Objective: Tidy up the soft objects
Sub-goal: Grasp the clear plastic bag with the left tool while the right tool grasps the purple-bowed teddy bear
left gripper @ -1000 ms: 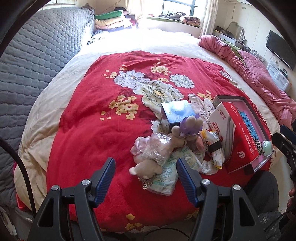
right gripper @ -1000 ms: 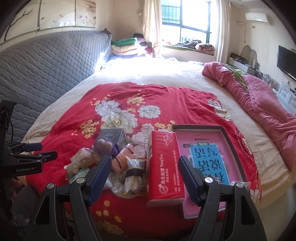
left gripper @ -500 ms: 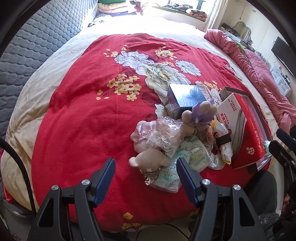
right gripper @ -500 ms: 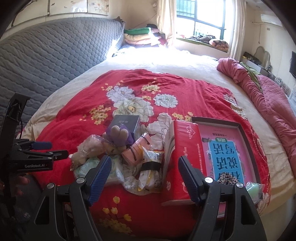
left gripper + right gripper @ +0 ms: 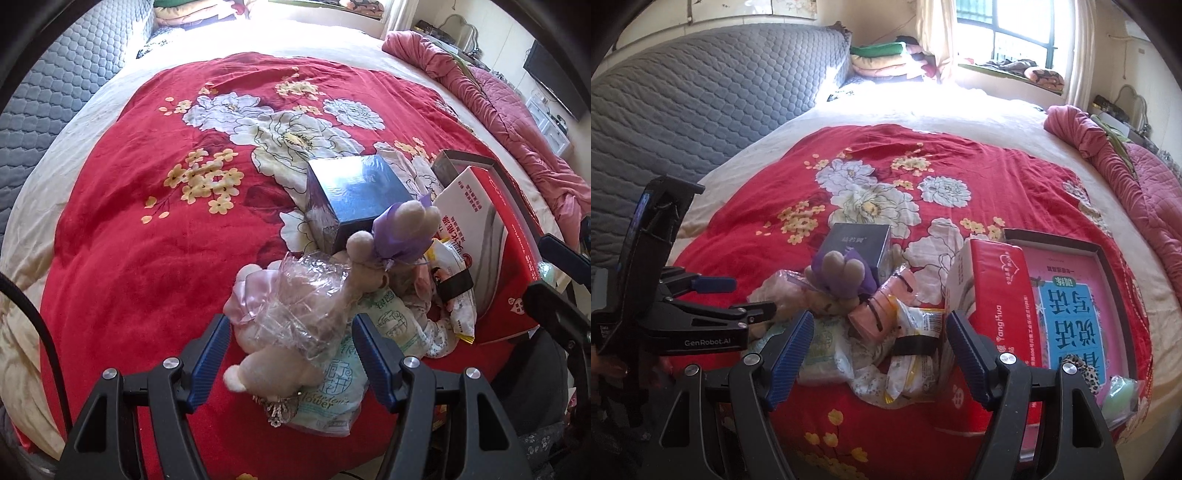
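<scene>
Bed: red flowered quilt (image 5: 122,229) spread across it.
Box: red tissue pack (image 5: 993,306) beside the pile.
Toy: cream plush rabbit in clear wrap (image 5: 295,325) on the quilt's near edge, atop pale green packets (image 5: 332,391).
Left gripper (image 5: 291,354): jaws apart, straddling the rabbit, pads not touching.
Right gripper (image 5: 879,347): jaws apart, empty, above a yellow-white snack bag (image 5: 916,332).

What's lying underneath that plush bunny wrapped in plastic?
The plush bunny lies on a pale green tissue pack, which rests on the red floral blanket. The pack's middle is covered by the bunny, so anything further beneath cannot be seen.
</scene>
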`<state>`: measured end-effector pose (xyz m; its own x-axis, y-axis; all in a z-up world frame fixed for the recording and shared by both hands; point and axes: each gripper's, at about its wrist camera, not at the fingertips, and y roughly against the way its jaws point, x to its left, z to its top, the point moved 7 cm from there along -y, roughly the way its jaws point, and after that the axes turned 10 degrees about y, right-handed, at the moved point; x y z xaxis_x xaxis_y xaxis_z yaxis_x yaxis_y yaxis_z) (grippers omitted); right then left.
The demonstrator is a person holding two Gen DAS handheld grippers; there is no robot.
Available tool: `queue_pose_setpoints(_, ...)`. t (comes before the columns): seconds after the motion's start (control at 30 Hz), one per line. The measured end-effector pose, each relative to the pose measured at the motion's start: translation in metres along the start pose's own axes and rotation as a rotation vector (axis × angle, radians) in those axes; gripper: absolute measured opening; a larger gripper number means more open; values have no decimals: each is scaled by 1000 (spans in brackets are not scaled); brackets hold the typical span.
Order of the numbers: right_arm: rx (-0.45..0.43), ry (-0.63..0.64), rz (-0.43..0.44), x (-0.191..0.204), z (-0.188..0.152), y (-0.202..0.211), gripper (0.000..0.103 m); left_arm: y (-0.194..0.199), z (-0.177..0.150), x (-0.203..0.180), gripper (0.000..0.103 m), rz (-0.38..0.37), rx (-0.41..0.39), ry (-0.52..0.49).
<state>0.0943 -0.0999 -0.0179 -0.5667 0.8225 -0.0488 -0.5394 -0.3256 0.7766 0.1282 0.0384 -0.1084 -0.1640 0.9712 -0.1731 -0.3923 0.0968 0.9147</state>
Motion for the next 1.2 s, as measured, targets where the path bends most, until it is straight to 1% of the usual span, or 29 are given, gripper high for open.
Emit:
queue_pose_setpoints(0.1, 5, 25, 28, 0, 9, -16, 76, -4, 3, -7, 67, -44, 19, -17)
queue_pose_setpoints(0.17, 8, 58, 45, 1, 15, -26, 76, -8, 5, -10, 67, -50, 33, -34)
queue_pose_setpoints(0.2, 13, 85, 64, 3, 19, -33, 76, -9, 6, -11, 67, -47, 33, -43)
queue_pose_setpoints(0.33, 27, 228, 85, 12, 28, -54, 76, -13, 8, -14, 66, -59, 40, -67)
queue_pose_setpoints(0.4, 39, 284, 132, 18, 30, -64, 76, -14, 9, -12, 62, -60, 44, -71)
queue_pose_setpoints(0.5, 62, 347, 171, 23, 31, -79, 76, -17, 10, -10, 58, -72, 54, -72)
queue_pose_setpoints(0.57, 75, 386, 181, 26, 33, -87, 76, -18, 10, -8, 57, -90, 58, -62)
queue_pose_setpoints(0.63, 85, 424, 179, 29, 35, -94, 76, -18, 11, -6, 55, -91, 59, -62)
queue_pose_setpoints(0.77, 59, 453, 192, 33, 39, -96, 75, -18, 11, -3, 53, -121, 63, -38)
queue_pose_setpoints(0.8, 55, 456, 193, 34, 39, -97, 73, -18, 11, -2, 53, -129, 63, -31)
queue_pose_setpoints(0.87, 55, 457, 207, 37, 37, -96, 49, -17, 12, -1, 53, -136, 60, -21)
queue_pose_setpoints(0.9, 53, 455, 212, 38, 36, -96, 40, -17, 12, 0, 52, -138, 57, -16)
queue_pose_setpoints(1.0, 43, 427, 258, 45, 32, -92, 29, -15, 12, 1, 51, -143, 52, -4)
queue_pose_setpoints(1.07, 22, 382, 297, 46, 31, -85, 24, -13, 13, 2, 51, -141, 47, -3)
queue_pose_setpoints(1.1, 12, 355, 310, 45, 30, -81, 22, -11, 13, 2, 51, -143, 42, -1)
queue_pose_setpoints(1.2, -28, 248, 321, 34, 33, -68, 21, -2, 16, 3, 51, -153, 17, 11)
